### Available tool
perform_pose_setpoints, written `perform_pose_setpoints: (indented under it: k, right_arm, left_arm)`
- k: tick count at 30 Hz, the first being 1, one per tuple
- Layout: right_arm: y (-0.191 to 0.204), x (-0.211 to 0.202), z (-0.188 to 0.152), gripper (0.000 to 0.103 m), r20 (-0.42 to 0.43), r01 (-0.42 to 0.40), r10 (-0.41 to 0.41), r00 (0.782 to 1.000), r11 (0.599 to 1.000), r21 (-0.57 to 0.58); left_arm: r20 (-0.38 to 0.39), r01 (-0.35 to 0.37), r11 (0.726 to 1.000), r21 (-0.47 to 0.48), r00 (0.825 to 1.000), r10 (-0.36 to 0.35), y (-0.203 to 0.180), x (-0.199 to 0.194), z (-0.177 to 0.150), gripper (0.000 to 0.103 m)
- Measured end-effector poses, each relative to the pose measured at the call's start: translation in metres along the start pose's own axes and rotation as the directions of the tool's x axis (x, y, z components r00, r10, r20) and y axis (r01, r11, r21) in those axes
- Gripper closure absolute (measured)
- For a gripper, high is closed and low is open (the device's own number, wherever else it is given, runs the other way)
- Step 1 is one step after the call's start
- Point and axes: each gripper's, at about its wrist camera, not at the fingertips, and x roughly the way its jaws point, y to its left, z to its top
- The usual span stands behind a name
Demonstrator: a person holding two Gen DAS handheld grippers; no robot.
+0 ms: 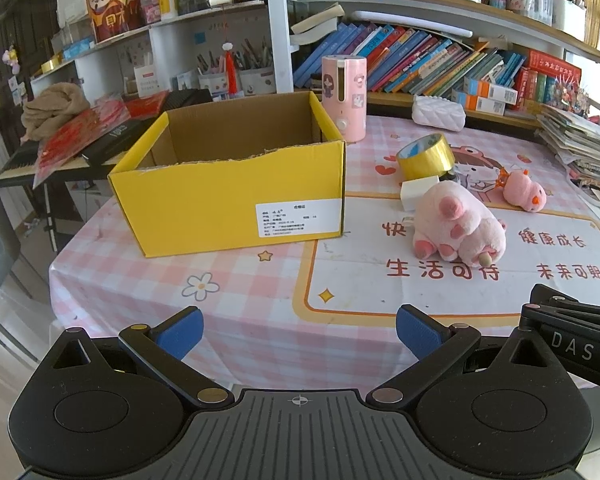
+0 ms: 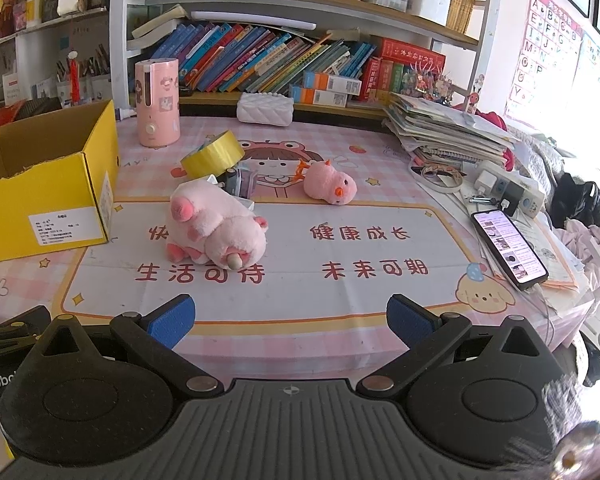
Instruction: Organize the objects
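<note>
The worktop [image 1: 260, 320] is covered by a pink checked cloth with a printed mat. A bookshelf [image 2: 300, 60] packed with books is seen along its far edge. An open yellow box [image 1: 228, 196], with nothing visible in it, is set on the left part of the worktop, a white label on its near face. A stack of papers [image 2: 452, 132] is piled at the far right. A pink cylinder [image 1: 344, 98] is stood upright just behind the box's right far corner.

A large pink plush [image 1: 458, 226] is laid on its side right of the box, near the middle of the mat. A phone [image 2: 508, 244] with a lit screen is laid at the right edge. A roll of yellow tape [image 1: 426, 158] is propped tilted just behind the plush, resting on a small white block [image 1: 420, 192]. A small pink plush [image 1: 524, 192] is laid farther right, apart from the large one.

The left tool [image 1: 298, 332] is held at the near edge with its blue pads spread wide and nothing between them. The right tool [image 2: 290, 320] is likewise spread wide and holds nothing.
</note>
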Motion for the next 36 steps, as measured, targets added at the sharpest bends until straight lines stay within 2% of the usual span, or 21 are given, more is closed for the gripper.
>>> perform_pose_setpoints:
  k: [14, 25, 36]
  right_arm:
    - [-0.010, 0.000, -0.003, 0.000, -0.019, 0.029, -0.028, 0.999, 1.000, 0.011]
    - [-0.019, 0.016, 0.003, 0.000, -0.039, 0.014, -0.014, 0.999, 1.000, 0.007]
    - [-0.047, 0.042, 0.020, 0.000, -0.033, -0.021, 0.021, 0.999, 1.000, 0.023]
  left_arm:
    - [-0.009, 0.026, 1.000, 0.017, 1.000, -0.026, -0.009, 0.001, -0.002, 0.000]
    - [-0.023, 0.025, 1.000, 0.010, 0.999, -0.025, -0.021, 0.013, 0.005, 0.000]
    - [-0.014, 0.086, 0.996, -0.024, 0.996, -0.086, -0.047, 0.029, 0.023, 0.000]
